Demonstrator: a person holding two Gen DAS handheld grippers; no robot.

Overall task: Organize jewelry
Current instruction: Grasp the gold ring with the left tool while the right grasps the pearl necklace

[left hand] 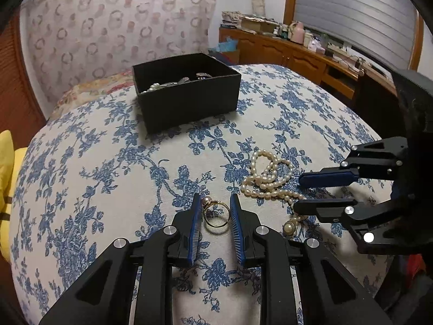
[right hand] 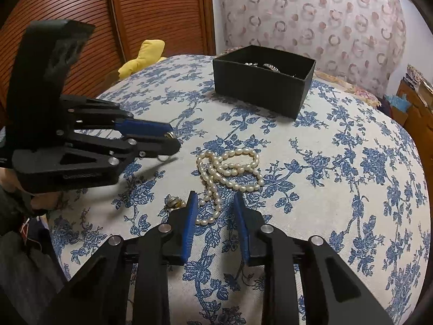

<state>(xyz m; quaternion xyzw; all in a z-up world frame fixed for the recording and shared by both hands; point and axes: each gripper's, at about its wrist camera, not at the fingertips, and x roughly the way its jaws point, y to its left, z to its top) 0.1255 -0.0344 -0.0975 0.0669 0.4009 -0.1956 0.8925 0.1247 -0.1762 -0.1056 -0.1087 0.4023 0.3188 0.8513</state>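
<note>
**While both grippers stand open, a ring and a pearl strand wait between their fingers**

Between my left gripper's (left hand: 216, 199) spread blue pads lies a gold ring (left hand: 215, 214) with a small pearl setting, flat on the floral bedspread (left hand: 108, 162). The left pad sits just beside the pearl; I cannot tell whether it touches. I judge the ring light, rigid and slippery. It should be pinched across the band, not on the setting.

My right gripper (right hand: 213, 197) is also released. Its fingers straddle the near tail of a pearl necklace (right hand: 230, 170), whose loops lie heaped just beyond the tips. The strand looks limp and will probably dangle, so I would grip a bunched section rather than one bead. A round clasp or pendant (right hand: 173, 203) rests just outside the left pad.

Farther back, well apart from both, stands an open black box (left hand: 186, 100) already holding jewelry.
</note>
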